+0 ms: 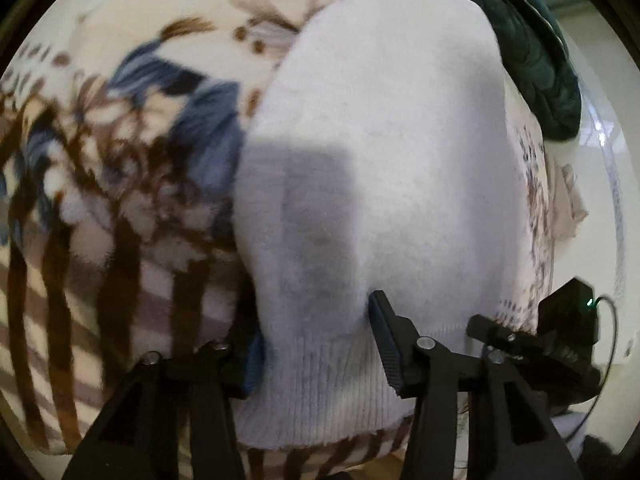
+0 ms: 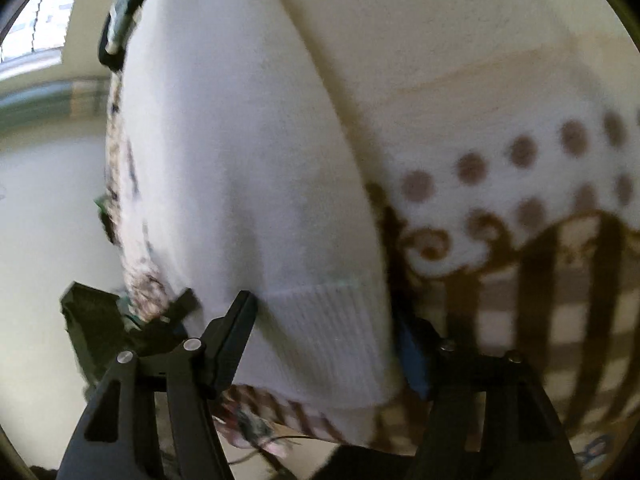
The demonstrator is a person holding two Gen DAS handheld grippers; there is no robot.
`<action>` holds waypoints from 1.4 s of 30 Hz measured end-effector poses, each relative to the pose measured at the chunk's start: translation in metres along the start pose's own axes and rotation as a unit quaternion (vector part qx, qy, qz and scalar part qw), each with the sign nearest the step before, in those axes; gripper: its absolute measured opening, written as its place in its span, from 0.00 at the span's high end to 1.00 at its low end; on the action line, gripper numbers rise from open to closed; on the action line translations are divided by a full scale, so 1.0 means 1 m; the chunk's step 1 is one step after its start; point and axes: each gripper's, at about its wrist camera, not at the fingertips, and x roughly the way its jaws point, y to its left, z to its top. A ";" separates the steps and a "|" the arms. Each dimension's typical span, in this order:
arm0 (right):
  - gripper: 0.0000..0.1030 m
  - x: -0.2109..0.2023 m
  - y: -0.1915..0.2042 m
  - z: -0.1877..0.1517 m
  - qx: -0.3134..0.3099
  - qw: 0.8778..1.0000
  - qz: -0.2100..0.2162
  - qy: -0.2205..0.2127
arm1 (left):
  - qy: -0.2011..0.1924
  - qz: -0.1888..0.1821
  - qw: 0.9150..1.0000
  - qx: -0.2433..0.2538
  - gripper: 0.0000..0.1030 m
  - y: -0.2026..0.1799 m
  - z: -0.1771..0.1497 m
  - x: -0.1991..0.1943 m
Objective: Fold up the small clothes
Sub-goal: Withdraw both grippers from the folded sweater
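Note:
A white knit garment with a ribbed hem lies on a patterned fleece blanket. My left gripper is open, its two fingers standing on either side of the ribbed hem. In the right wrist view the same white garment fills the middle, and my right gripper is open with its fingers either side of the ribbed hem. The other gripper's black body shows at the edge of each view, in the left wrist view and in the right wrist view.
A dark green quilted item lies at the far right of the blanket. The blanket has brown dots and stripes. Pale floor lies beyond the blanket's edge, and a window is at the upper left.

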 end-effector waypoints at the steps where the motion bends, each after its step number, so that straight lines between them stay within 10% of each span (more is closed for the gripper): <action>1: 0.57 0.002 -0.002 -0.003 0.003 1.000 0.001 0.002 | -0.004 0.002 1.000 0.008 0.82 -0.003 -0.003 -0.002; 4: 0.79 0.013 -0.002 -0.009 0.038 0.999 0.028 0.004 | -0.008 -0.016 1.000 0.000 0.84 0.002 -0.010 -0.007; 18: 0.83 -0.080 0.094 0.021 0.003 0.990 0.135 -0.047 | -0.057 -0.159 0.984 -0.061 0.86 -0.023 0.087 -0.103; 30: 0.83 -0.096 0.184 0.248 -0.013 0.978 0.165 -0.126 | -0.093 -0.183 0.973 -0.105 0.82 -0.058 0.295 -0.056; 38: 0.51 -0.064 0.177 0.383 0.036 0.979 0.164 -0.118 | -0.131 -0.245 0.943 -0.185 0.45 -0.030 0.384 -0.024; 42: 0.29 -0.086 0.176 0.384 0.007 0.978 0.154 -0.140 | -0.157 -0.120 0.975 -0.100 0.45 -0.042 0.384 -0.037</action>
